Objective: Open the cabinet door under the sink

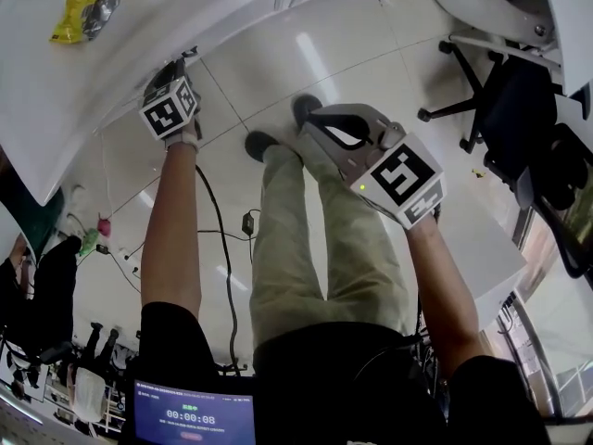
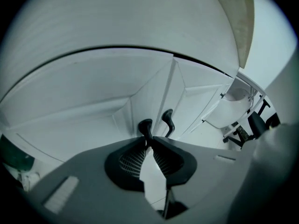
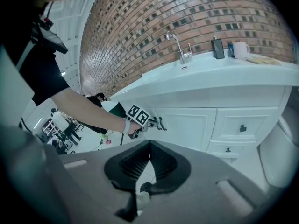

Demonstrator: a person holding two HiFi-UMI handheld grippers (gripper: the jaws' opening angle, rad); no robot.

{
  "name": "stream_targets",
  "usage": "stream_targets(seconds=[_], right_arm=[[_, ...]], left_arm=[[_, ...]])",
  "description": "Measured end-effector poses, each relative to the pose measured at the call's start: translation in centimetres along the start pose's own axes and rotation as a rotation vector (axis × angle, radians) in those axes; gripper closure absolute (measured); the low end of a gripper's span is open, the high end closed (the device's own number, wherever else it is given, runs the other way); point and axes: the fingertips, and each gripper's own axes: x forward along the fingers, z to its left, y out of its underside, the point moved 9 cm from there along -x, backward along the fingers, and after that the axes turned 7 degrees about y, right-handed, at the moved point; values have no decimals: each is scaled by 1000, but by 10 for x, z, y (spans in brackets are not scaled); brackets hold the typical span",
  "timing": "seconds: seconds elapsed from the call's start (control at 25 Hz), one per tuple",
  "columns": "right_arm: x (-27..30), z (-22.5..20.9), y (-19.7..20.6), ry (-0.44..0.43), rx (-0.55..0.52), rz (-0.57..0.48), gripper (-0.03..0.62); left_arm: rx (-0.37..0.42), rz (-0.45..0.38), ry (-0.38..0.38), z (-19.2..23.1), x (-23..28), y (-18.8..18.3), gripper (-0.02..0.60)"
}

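Observation:
Two black handles stand side by side on the white cabinet doors below the countertop. My left gripper is shut on the left handle, pinched between its jaw tips; the right handle stands free beside it. The right gripper view shows that gripper at the handles, under the faucet, with the door flush with the cabinet front. My right gripper hangs shut and empty in the air, well back from the cabinet, and shows above my legs.
Drawers with black knobs sit right of the doors. A mug and small items stand on the counter, a yellow bag too. An office chair stands at the right. Cables lie on the tiled floor. People stand at the far left.

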Motion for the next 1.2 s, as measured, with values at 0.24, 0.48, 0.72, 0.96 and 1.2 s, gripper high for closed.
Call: stream_targets(seconds=[0.24, 0.48, 0.72, 0.96, 1.2], right_arm=[[0, 12, 2, -30, -22, 3, 604], [-3, 17, 6, -39, -34, 7, 605], [-4, 26, 10, -46, -41, 15, 605], [-3, 36, 13, -53, -51, 23, 605], [-5, 50, 13, -59, -61, 21, 605]], left_arm=[[39, 2, -6, -11, -15, 24, 520], [54, 24, -5, -19, -33, 52, 522], [88, 45, 21, -21, -51, 79, 522], [81, 50, 25, -20, -66, 101, 522], [51, 54, 26, -17, -86, 129, 520]])
